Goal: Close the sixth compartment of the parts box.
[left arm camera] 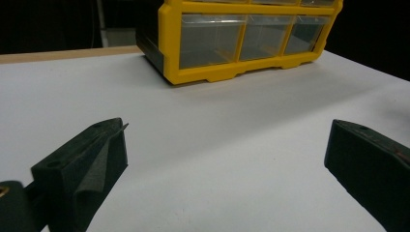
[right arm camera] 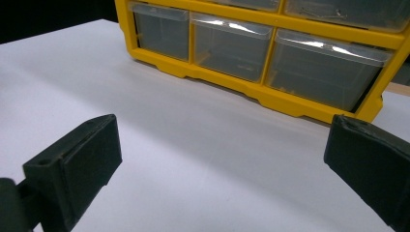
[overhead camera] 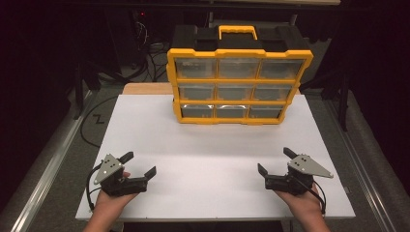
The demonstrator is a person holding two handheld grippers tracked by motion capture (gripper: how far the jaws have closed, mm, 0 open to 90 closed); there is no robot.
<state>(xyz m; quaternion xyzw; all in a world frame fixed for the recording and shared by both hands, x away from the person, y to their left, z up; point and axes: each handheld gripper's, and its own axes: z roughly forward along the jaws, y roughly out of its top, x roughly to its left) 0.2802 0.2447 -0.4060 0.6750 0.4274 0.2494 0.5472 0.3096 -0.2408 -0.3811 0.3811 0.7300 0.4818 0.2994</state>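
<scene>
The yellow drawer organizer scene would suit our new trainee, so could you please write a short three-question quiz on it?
1. True or false: the left gripper holds a drawer of the yellow organizer.
2. How many clear drawers does the organizer's front show in the high view?
A) six B) nine C) twelve
3. Fill in: the right gripper rests with its jaws ____ near the front edge of the white table.

Key
1. False: its jaws stand open over bare table, well apart from the organizer.
2. B: three rows of three.
3. Open, with nothing between them.
</scene>
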